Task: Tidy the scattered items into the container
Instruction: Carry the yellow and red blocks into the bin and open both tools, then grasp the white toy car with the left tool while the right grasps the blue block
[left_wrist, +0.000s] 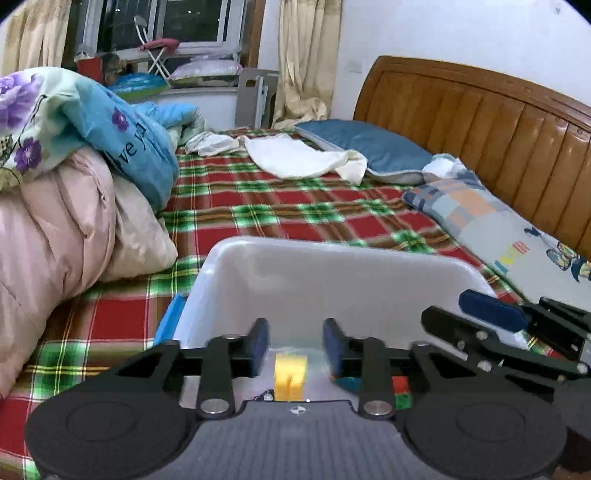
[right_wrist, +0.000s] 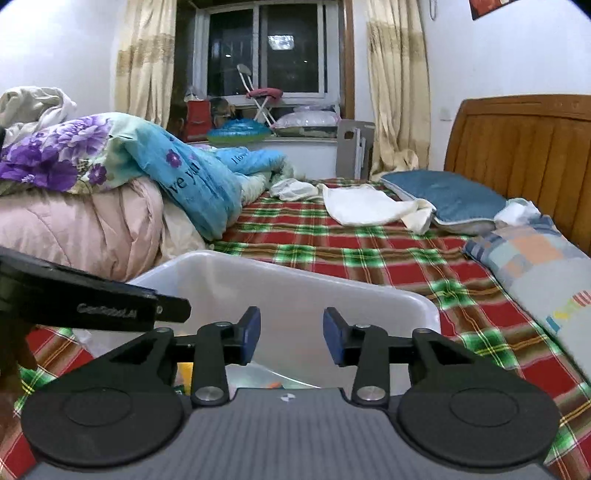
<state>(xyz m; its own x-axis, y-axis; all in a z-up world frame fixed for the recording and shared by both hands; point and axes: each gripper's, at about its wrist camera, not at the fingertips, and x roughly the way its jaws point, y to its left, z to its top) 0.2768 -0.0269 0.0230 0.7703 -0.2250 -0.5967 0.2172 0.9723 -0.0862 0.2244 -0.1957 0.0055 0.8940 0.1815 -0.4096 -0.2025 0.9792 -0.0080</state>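
Note:
A white plastic bin (left_wrist: 332, 254) stands on the plaid bed, right in front of both grippers. My left gripper (left_wrist: 295, 347) hovers over its near side, open, with nothing pressed between the blue pads. Below the gap, a yellow block (left_wrist: 290, 376) lies inside the bin, with red and green pieces (left_wrist: 402, 393) to its right. My right gripper (right_wrist: 291, 339) is open and empty over the same bin (right_wrist: 295, 284). It also enters the left wrist view from the right as the right gripper (left_wrist: 448, 306). A small orange item (right_wrist: 275, 386) shows in the bin.
Piled quilts (left_wrist: 74, 206) rise left of the bin. A blue flat thing (left_wrist: 170, 321) lies against its left wall. Pillows (left_wrist: 369, 151) and a white cloth (left_wrist: 295, 158) sit further up the plaid sheet (left_wrist: 295, 206), by the wooden headboard (left_wrist: 480, 122).

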